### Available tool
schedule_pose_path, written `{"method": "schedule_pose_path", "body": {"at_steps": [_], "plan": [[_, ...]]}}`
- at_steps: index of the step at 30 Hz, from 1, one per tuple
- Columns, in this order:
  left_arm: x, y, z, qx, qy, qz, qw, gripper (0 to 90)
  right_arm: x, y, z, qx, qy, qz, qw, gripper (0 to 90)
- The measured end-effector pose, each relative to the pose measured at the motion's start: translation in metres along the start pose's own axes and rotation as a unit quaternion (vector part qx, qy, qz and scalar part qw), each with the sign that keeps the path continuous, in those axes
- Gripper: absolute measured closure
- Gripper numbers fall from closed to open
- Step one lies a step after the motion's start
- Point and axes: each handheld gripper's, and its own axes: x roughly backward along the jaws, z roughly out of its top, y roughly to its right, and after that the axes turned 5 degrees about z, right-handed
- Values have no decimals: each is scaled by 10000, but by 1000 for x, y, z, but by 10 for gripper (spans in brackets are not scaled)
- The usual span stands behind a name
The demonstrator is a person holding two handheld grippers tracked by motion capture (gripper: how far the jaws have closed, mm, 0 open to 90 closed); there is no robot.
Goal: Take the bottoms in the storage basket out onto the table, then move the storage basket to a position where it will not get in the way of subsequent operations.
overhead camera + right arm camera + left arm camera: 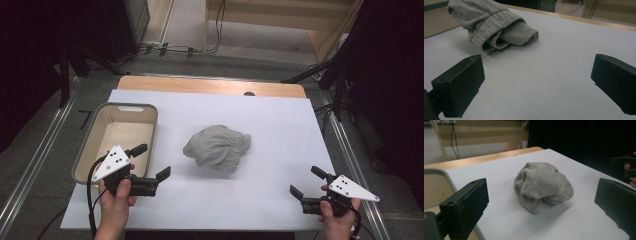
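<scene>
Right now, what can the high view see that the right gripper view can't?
The high view alone takes in the beige plastic bin at the table's left, the left gripper and both hands. The right gripper view alone gives a close look at the elastic ribbed cuff of the crumpled grey cloth garment. Both share that garment, the white table cover and the open right gripper.
</scene>
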Motion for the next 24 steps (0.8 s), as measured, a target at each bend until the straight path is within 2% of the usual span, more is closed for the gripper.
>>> {"method": "schedule_pose_path", "body": {"at_steps": [10,14,16,20,24], "plan": [[21,-8,-16,28,-7,219,9998,0,1,1,0,-13,14,7,10000,0],[26,-10,-22,127,-7,246,9996,0,1,1,0,-6,15,10,10000,0],[34,-12,-28,186,5,299,9994,0,2,2,0,-6,33,3,10000,0],[47,-10,-35,154,14,506,9986,0,3,3,1,-30,67,-18,10000,0],[61,-10,-43,220,42,730,9971,55,3,3,1,-14,57,-26,10000,0]]}}
